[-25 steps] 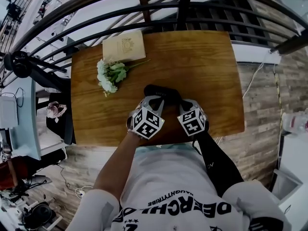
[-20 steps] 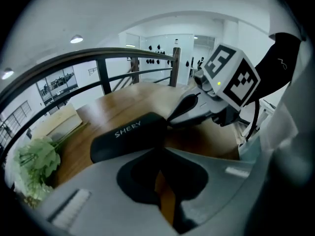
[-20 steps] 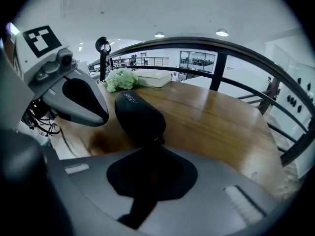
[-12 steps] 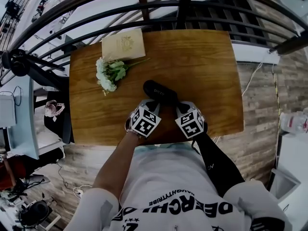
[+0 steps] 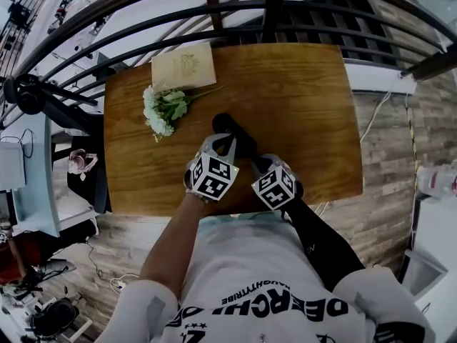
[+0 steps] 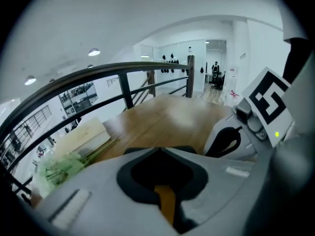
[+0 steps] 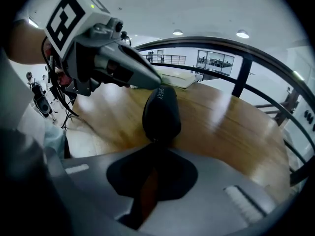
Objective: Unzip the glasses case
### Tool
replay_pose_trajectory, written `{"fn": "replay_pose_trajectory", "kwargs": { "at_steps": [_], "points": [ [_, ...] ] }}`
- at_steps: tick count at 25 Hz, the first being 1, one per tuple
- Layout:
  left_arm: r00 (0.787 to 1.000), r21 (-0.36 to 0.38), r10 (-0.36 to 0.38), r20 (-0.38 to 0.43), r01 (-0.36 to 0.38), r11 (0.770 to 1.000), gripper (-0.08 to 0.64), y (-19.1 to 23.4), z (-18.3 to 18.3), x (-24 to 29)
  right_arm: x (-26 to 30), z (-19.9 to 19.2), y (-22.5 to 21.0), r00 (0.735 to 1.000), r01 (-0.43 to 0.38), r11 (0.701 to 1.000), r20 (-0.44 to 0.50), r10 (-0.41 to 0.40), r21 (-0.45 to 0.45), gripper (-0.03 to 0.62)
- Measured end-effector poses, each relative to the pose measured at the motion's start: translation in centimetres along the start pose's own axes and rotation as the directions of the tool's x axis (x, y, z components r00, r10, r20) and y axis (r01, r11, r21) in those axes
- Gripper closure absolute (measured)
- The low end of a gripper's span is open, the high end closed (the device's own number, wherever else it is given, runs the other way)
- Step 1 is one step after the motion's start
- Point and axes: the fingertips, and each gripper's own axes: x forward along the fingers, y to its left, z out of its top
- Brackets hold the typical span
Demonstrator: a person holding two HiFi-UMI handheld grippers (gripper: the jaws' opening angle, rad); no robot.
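Observation:
The black glasses case (image 5: 227, 128) lies on the wooden table (image 5: 307, 98), one end pointing toward me. In the right gripper view the case (image 7: 161, 113) reaches down to my right gripper (image 7: 156, 149), whose jaws are shut on the small zipper pull at the case's near end. My left gripper (image 5: 226, 143) comes in from the left; its closed, pointed tip (image 7: 158, 84) touches the top of the case's far end. In the left gripper view its jaws (image 6: 162, 154) meet, and only a dark strip of the case shows beyond them.
A cream book (image 5: 184, 66) lies at the table's far left corner, with a bunch of white flowers (image 5: 163, 109) just in front of it. A dark metal railing (image 5: 271, 9) runs behind the table. The table's right half is bare wood.
The case has turned from lying across to pointing toward me and has shifted slightly left. Both grippers moved left; the right one drew back toward me.

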Motion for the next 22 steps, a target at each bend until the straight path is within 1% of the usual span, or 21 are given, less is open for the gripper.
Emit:
{"fn": "replay_pose_trajectory", "kwargs": {
  "at_steps": [1, 3, 5, 7, 12, 16, 22],
  "points": [
    [1.000, 0.017, -0.016, 0.012, 0.016, 1.000, 0.554, -0.4, 0.8, 0.4, 0.0, 0.0, -0.1, 1.000, 0.001, 1.000, -0.001, -0.001, 0.000, 0.561],
    [0.999, 0.028, -0.054, -0.008, 0.054, 0.998, 0.554, -1.2, 0.8, 1.6, 0.2, 0.0, -0.2, 1.000, 0.003, 1.000, -0.004, -0.003, -0.002, 0.561],
    [0.997, -0.018, -0.070, -0.011, 0.070, 0.997, 0.555, -1.5, 0.1, 2.5, 0.3, 0.0, -0.1, 1.000, 0.005, 1.000, -0.010, -0.005, 0.000, 0.561],
    [0.998, -0.067, -0.064, 0.011, 0.064, 0.996, 0.554, -1.5, -0.1, 2.6, 0.3, -0.1, -0.2, 1.000, 0.007, 1.000, -0.014, -0.007, 0.001, 0.561],
    [0.998, -0.053, -0.065, 0.009, 0.066, 0.996, 0.554, -1.5, -0.1, 2.6, 0.2, -0.2, -0.5, 1.000, 0.016, 1.000, -0.012, -0.016, -0.001, 0.561],
    [0.998, -0.057, -0.057, 0.021, 0.058, 0.997, 0.554, -1.5, -0.1, 2.7, 0.2, -0.4, -1.0, 0.999, 0.043, 0.999, -0.020, -0.044, -0.021, 0.561],
    [0.998, -0.057, -0.057, 0.027, 0.059, 0.997, 0.554, -1.6, -0.1, 2.6, -0.1, -0.6, -2.3, 0.996, 0.079, 0.997, -0.026, -0.079, 0.001, 0.561]
  ]
}}
